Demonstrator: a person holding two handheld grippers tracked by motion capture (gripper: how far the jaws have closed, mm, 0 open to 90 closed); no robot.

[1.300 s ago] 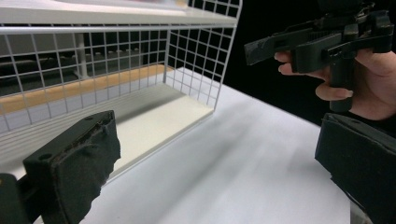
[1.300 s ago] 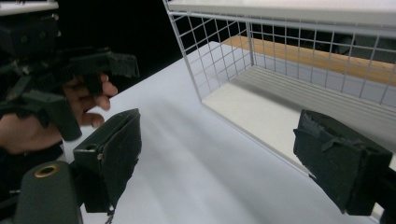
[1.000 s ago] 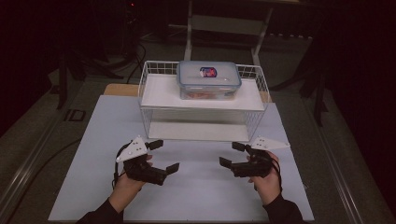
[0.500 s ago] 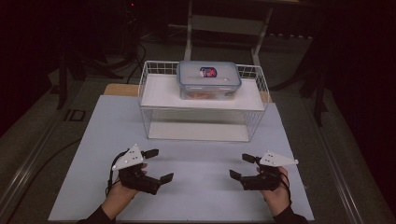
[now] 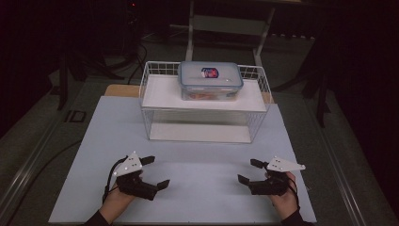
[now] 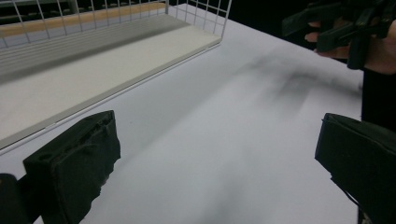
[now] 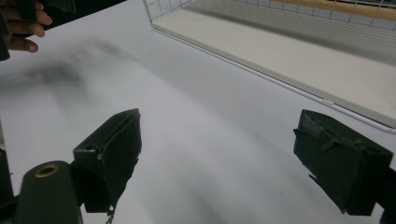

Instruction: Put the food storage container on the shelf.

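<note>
Closest to me, two hands come up from the near edge of the bench, which is flat, white and smooth. The left hand holds the left tongs. They are black and blocky, with a pale three-cornered plate on top. Their jaws stand wide apart and hold nothing. In the left gripper view the jaw pads look like thick dark blocks with rough, scuffed faces, and bare white bench lies between them.

The right hand holds the right tongs, which look the same. Their jaws are spread wide too, with nothing between them. Both tongs point toward the middle of the bench and are well apart from each other.

Farther back stands a wire basket, a box shape made of thin white wire in small squares. A flat white board lies in its bottom, and another white board sits across its top like a shelf.

On that top board rests a plastic box, see-through, with rounded corners and a blue-edged lid clipped on. A small red and blue label sits on the lid. The box is far from both tongs.
</note>
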